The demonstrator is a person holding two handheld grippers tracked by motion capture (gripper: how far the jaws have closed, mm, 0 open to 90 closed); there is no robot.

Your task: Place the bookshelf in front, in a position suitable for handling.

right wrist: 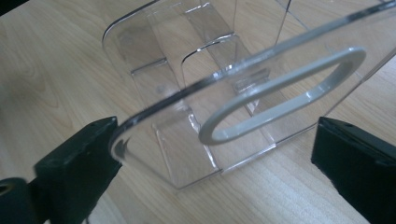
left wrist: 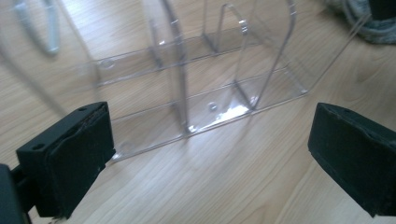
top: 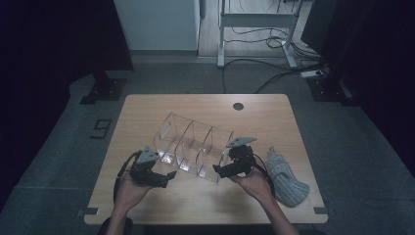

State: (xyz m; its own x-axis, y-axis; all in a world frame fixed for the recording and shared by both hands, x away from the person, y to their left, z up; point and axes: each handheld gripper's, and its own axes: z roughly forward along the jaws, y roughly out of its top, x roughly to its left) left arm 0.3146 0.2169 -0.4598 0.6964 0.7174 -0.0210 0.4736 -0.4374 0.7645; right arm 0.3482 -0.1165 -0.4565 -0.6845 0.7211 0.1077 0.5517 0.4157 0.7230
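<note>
A clear acrylic desk organiser (top: pixel 193 144) with several upright dividers stands in the middle of the wooden table (top: pixel 161 105). My left gripper (top: pixel 169 177) lies low at its near left corner. In the left gripper view this gripper (left wrist: pixel 210 158) is open, with bare wood between its jaws and the organiser's base (left wrist: pixel 210 107) just beyond. My right gripper (top: pixel 219 170) is at the near right end. In the right gripper view it (right wrist: pixel 215 172) stands open, and the end panel (right wrist: pixel 243 93) with its oval handle slot reaches between the wide jaws.
A grey striped cloth (top: pixel 286 178) lies on the table to the right of my right hand, and its edge shows in the left gripper view (left wrist: pixel 369 23). A round cable hole (top: pixel 238 106) sits near the far edge. Cables and stand legs lie on the floor beyond.
</note>
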